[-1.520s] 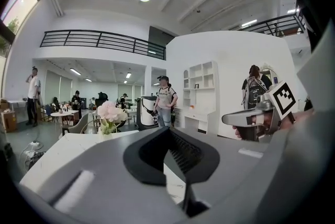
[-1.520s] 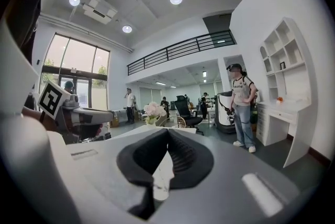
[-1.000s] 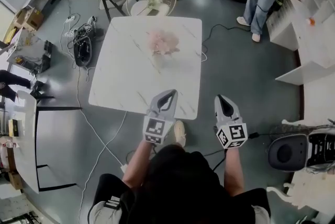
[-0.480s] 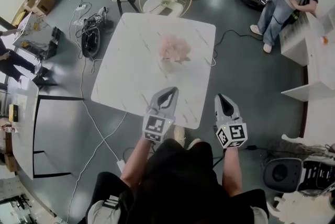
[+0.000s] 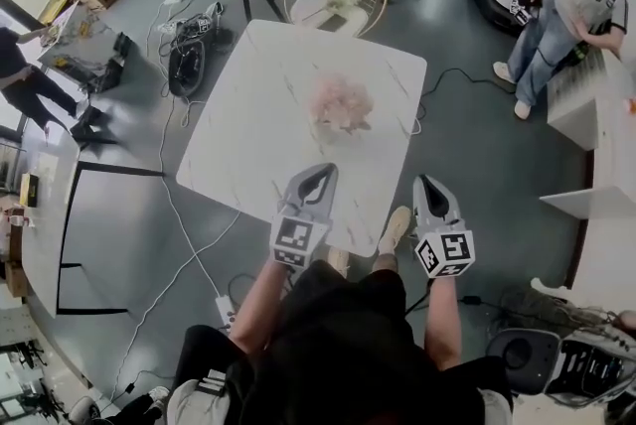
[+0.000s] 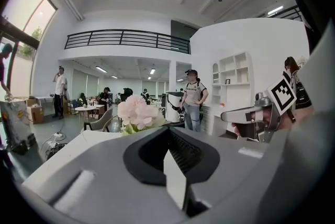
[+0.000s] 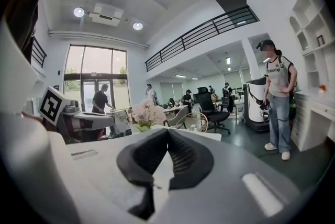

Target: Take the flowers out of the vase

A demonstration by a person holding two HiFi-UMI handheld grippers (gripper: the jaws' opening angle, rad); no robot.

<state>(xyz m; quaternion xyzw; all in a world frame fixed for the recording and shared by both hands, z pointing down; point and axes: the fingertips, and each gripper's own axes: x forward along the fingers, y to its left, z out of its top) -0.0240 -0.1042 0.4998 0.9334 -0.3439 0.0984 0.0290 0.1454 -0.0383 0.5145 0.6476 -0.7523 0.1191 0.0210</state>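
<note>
The pink flowers (image 5: 341,102) stand near the middle of the white table (image 5: 253,140), just above the centre of the head view. Below them, the left hand-held gripper (image 5: 318,177) hovers over the table's near edge and the right hand-held gripper (image 5: 429,185) sits lower right, off the table; both have their jaws pressed together, holding nothing

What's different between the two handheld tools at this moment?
The left tool hangs over the table's near edge; the right tool hangs over the floor beside the table. The left tool lines up closer with the flowers; the right tool sits further off to their side. Both are shut, empty and short of the flowers.
</note>
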